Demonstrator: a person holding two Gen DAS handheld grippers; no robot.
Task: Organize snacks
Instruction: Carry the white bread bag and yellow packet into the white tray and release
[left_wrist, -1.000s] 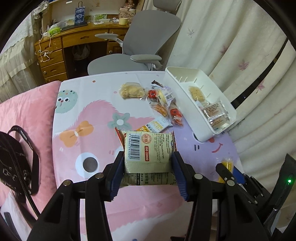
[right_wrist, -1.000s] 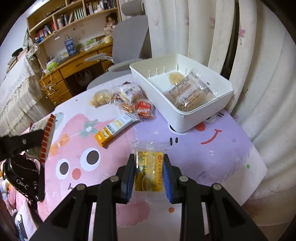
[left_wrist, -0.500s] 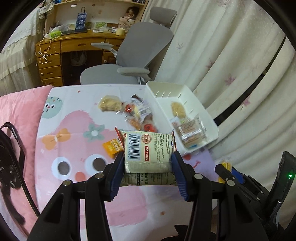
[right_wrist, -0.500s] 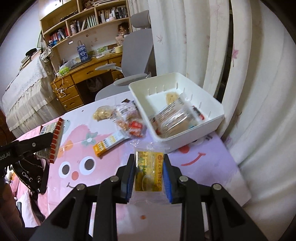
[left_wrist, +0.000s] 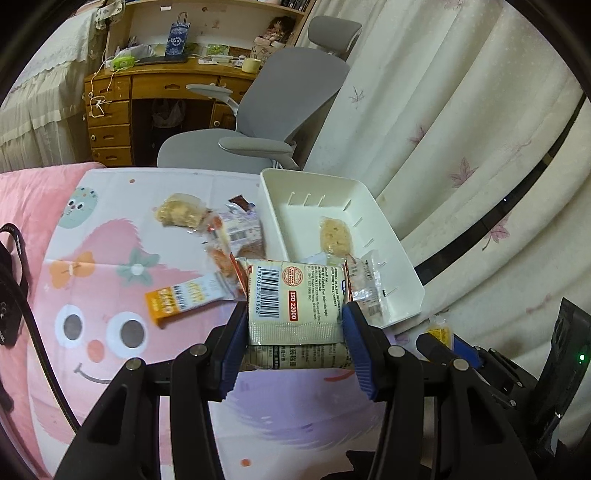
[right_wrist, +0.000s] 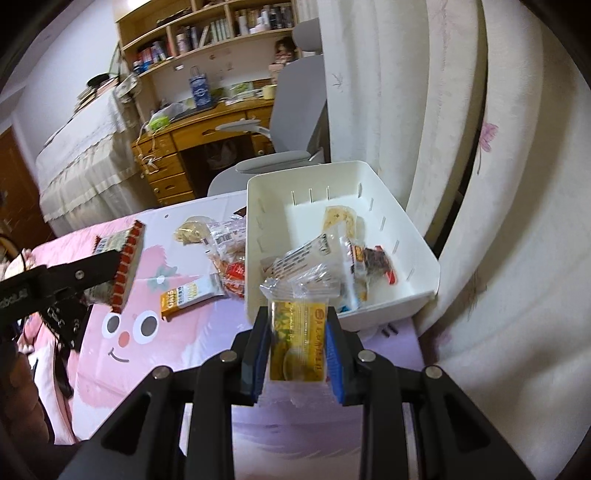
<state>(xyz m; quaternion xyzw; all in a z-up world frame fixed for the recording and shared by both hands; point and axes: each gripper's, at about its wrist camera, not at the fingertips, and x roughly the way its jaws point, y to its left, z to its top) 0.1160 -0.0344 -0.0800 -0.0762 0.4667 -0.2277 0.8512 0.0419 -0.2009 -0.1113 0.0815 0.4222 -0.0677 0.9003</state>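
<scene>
Cartoon-print tabletop (left_wrist: 110, 266): white plastic bin (right_wrist: 424, 254) ahead of tongs part-filled. Left tongs (left_wrist: 293, 332) clamp cream barcode packet (left_wrist: 293, 299); right tongs (right_wrist: 297, 347) clamp yellow sachet (right_wrist: 297, 339). Several loose wrapped snacks (left_wrist: 207, 229) left.

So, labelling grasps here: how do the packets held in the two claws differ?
The left claw holds a broad whitish packet with a barcode and red-trimmed edges; the right claw holds a narrower yellow packet in clear wrap. The whitish packet fills a wider jaw gap than the yellow one. Both are clamped, off the table.
</scene>
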